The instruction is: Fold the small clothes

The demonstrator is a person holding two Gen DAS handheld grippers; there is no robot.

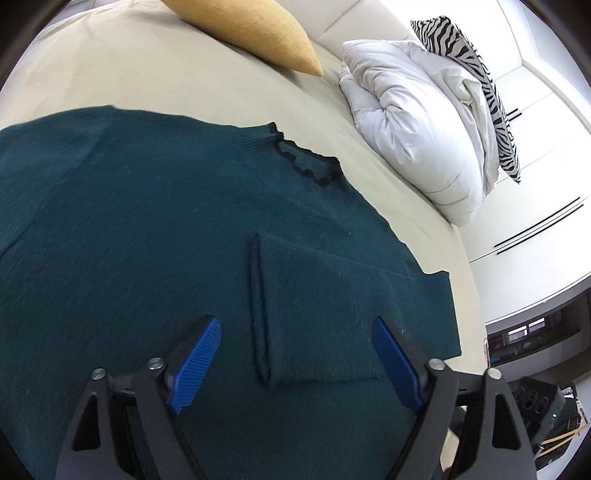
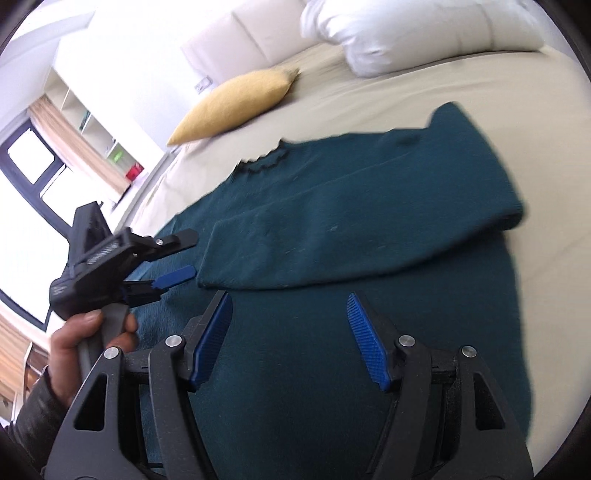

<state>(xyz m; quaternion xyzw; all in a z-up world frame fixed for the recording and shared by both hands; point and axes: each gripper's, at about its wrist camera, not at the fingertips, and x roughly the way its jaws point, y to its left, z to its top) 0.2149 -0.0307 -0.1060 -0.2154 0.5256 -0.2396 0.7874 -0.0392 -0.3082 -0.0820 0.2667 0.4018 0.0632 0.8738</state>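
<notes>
A dark teal knit sweater with a black scalloped collar lies flat on the cream bed. One sleeve is folded across its body; it also shows in the right wrist view. My left gripper is open and empty just above the sleeve's cuff end, and it also shows from the side in the right wrist view. My right gripper is open and empty above the sweater's body, just below the folded sleeve.
A mustard cushion and a white duvet with a zebra-print pillow lie at the head of the bed. The bed's right edge runs close to the sweater. Shelves and a window stand to the left.
</notes>
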